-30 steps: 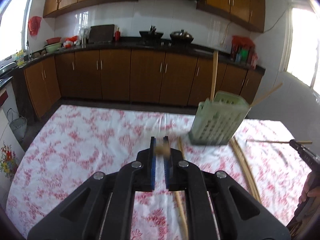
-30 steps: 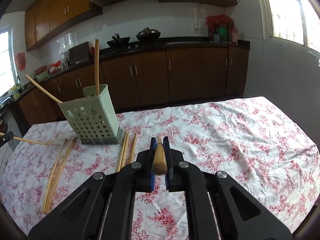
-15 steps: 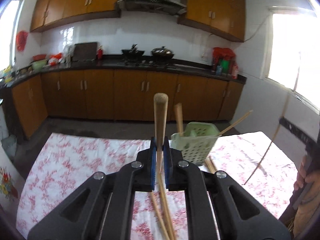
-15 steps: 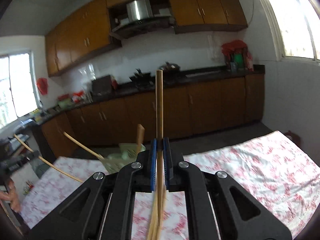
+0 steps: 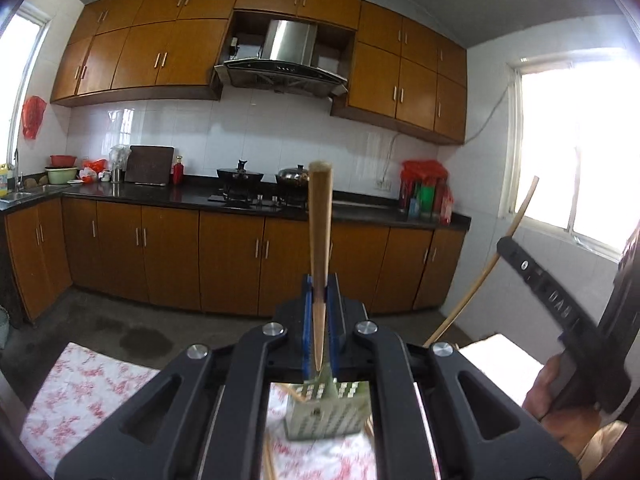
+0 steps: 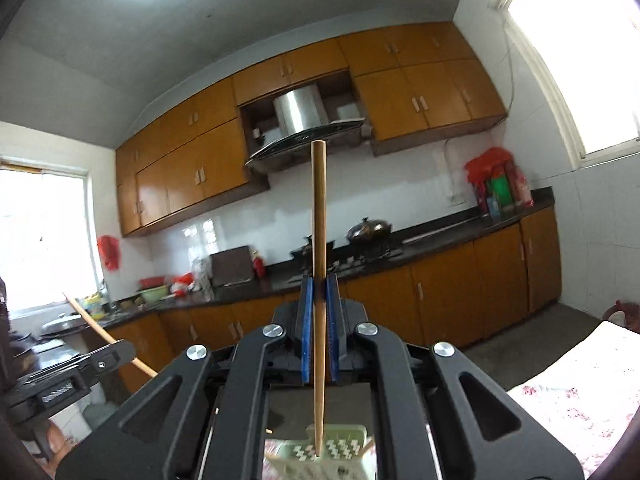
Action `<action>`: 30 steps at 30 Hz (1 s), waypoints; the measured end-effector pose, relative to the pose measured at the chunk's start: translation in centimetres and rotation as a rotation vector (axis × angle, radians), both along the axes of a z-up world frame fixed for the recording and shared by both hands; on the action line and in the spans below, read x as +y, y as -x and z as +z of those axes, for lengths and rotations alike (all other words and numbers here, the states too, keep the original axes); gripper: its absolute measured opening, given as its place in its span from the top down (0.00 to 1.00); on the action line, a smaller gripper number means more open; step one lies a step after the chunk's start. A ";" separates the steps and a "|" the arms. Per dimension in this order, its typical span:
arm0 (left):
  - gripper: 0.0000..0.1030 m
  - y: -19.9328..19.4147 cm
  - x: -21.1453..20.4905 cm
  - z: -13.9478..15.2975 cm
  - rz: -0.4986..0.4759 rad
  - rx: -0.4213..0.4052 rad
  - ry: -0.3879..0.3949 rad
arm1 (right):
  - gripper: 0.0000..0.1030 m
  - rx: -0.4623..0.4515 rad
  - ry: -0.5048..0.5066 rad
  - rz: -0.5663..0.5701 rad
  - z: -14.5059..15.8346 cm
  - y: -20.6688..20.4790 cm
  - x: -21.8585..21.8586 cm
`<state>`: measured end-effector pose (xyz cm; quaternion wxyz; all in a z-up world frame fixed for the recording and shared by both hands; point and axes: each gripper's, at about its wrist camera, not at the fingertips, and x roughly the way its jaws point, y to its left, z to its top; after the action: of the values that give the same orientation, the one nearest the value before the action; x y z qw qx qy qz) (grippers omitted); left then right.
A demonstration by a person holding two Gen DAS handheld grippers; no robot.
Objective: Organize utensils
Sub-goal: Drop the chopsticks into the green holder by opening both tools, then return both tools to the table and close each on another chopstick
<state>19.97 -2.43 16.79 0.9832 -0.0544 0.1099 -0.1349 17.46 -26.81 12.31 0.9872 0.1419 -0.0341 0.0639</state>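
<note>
**Two chopsticks held above holder**

Left gripper [image 5: 320, 320] — blue pads clamped on an upright chopstick [image 5: 320, 240], tip above the green perforated holder [image 5: 326, 416] on the floral tablecloth [image 5: 92, 384]. Right gripper [image 6: 319, 328] — closed on a second chopstick [image 6: 319, 280], tip over the same holder [image 6: 320, 452].

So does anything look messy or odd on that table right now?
A little. Loose chopsticks lie on the flowered tablecloth beside the green basket rather than inside it. Each gripper, left and right, pinches one chopstick upright above the basket. Nothing looks spilled or broken.
</note>
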 end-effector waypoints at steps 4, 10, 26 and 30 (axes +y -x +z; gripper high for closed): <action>0.92 -2.6 -1.1 -1.9 0.006 0.040 -0.027 | 0.93 0.046 0.011 -0.022 -2.5 -2.2 0.7; 0.92 -4.7 -1.8 -5.4 -0.009 0.101 -0.044 | 0.93 0.167 0.022 -0.004 -5.9 -3.7 1.1; 0.76 -2.8 0.4 -5.9 0.033 0.122 -0.022 | 0.55 0.222 0.049 0.000 -4.8 -0.1 0.3; 0.71 -0.6 1.6 -5.4 0.065 0.129 -0.028 | 0.51 0.250 0.072 -0.034 -5.0 2.5 -1.2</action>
<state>20.60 -0.86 11.39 0.9787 -0.0530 0.1729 -0.0975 14.95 -28.04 7.27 0.9892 0.1127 0.0890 0.0301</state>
